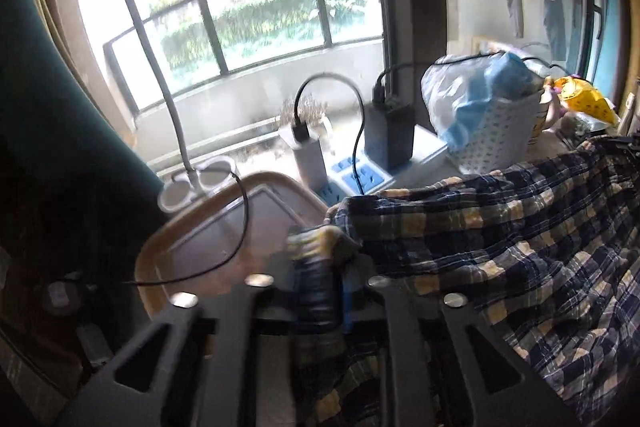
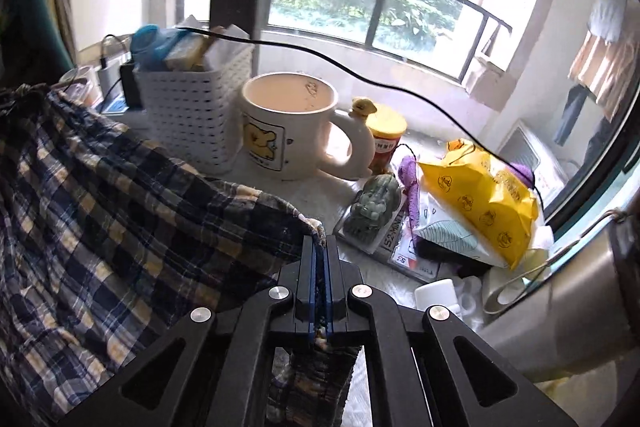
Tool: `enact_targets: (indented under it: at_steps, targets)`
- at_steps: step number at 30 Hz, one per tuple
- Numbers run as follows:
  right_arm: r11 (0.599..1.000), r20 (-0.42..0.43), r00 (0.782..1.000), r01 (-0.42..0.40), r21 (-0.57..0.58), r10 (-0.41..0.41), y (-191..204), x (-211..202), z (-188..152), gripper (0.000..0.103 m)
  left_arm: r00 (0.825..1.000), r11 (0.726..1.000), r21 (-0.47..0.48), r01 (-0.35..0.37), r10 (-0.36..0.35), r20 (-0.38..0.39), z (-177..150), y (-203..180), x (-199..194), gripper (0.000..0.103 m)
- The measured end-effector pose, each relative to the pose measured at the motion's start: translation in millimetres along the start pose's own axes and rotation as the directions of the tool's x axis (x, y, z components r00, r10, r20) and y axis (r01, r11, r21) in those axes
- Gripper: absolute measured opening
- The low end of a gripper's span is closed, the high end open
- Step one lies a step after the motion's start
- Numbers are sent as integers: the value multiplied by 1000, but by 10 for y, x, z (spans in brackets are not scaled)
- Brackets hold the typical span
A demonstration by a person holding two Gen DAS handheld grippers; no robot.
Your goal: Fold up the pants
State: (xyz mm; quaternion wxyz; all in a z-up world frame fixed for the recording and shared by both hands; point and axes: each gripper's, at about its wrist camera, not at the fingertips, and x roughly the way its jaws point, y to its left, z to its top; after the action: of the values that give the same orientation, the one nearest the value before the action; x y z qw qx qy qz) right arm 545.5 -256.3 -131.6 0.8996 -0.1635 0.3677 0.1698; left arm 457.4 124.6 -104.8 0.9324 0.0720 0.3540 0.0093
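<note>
Nearest to us, our right gripper (image 2: 320, 247) has its blue pads pinched tight on a hemmed corner of the plaid pants (image 2: 120, 195); our left gripper (image 1: 320, 267) carries a bunched fold of the same cloth between its jaws, though blur keeps us from telling how firmly it is clamped; we judge that side the likelier to slip, letting the lifted edge sag. The pants are navy, cream and yellow check, rumpled, hanging slack between both grippers and spreading toward nine o'clock in the right view; beyond, at twelve o'clock, stand a full mug (image 2: 292, 123) and a white basket (image 2: 192, 115); a swinging hem could tip the mug; the black cable (image 1: 236, 227) over the tray (image 1: 168, 235) could snag.
</note>
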Motion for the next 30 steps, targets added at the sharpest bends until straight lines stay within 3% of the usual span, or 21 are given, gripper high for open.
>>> enact_targets:
  at_steps: [1, 2, 8, 10, 11, 12, 14, 24, 30]
  targets:
    - [1000, -6, 1000, 2, 14, -2, -4, 61, -11, 3, 1000, 1000, -12, -15, 15, -6, -27, 36, -6, 56]
    - [1000, -13, 1000, 5, 30, -4, -19, 118, -10, 3, 1000, 999, -31, -19, 19, 4, -57, 63, -27, 76]
    - [998, -47, 999, -21, 55, 24, -12, 182, -47, 7, 1000, 999, -45, -9, 10, 28, -275, 28, -395, 80]
    - [999, -24, 1000, -12, 44, 13, 13, 49, -55, 20, 1000, 998, -59, -1, 3, 24, -393, 23, -531, 80]
    - [999, -11, 1000, -13, 45, 13, 19, -33, -62, 41, 1000, 997, -72, 6, -4, 17, -474, 23, -603, 80]
    - [999, 3, 1000, -15, 50, 15, 17, -104, -70, 69, 1000, 996, -83, 13, -12, 10, -541, 16, -653, 81]
    - [997, 49, 999, -15, 69, 11, 5, -297, -104, 86, 1000, 994, -106, 23, -24, -6, -707, -2, -750, 81]
    - [996, 87, 996, -14, 93, 5, 63, -997, -563, 86, 992, 972, -222, 71, -91, -82, -1472, -73, -1015, 82]
    - [992, 55, 999, -10, 126, 3, 140, -1217, -997, 86, 993, 951, -293, 99, -114, -35, -1718, -100, -1133, 82]
